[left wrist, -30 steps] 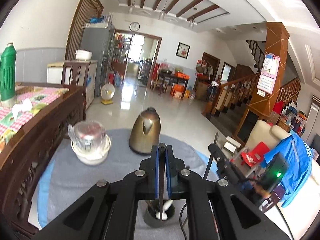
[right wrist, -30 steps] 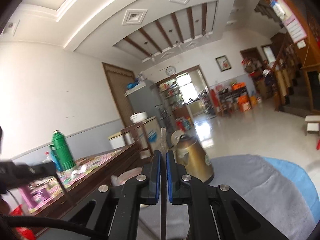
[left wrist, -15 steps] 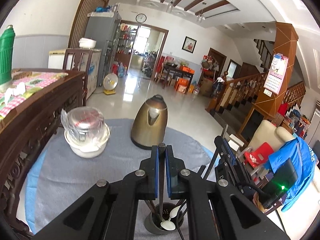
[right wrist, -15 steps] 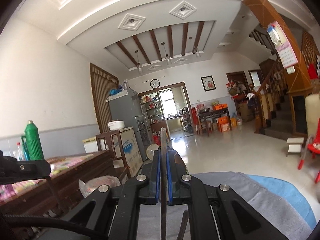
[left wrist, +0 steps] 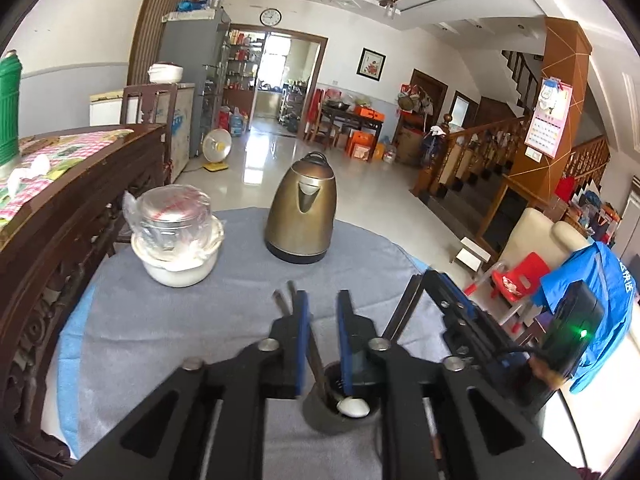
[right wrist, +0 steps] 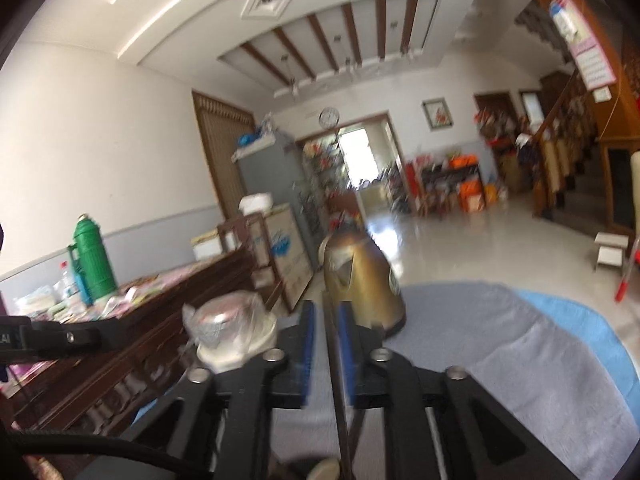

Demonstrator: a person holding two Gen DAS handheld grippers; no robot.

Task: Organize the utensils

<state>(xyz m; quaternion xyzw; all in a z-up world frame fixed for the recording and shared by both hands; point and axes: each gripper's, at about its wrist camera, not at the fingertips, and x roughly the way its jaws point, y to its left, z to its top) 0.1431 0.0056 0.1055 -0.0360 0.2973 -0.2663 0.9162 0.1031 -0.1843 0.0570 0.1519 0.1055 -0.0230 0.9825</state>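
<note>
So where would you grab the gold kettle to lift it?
Best guess: the loop handle on top of the kettle, reached from straight above. The body is wide, smooth and tapered, so a gripper would likely slip or not span it, while the thin handle stands clear above the lid.

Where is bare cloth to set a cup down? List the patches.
Free: the grey cloth in front of the wrapped bowl, and the gap between bowl and kettle. Crowded: the near edge around the utensil holder.

Bronze kettle, grey cloth, green flask, pink checked tablecloth
</note>
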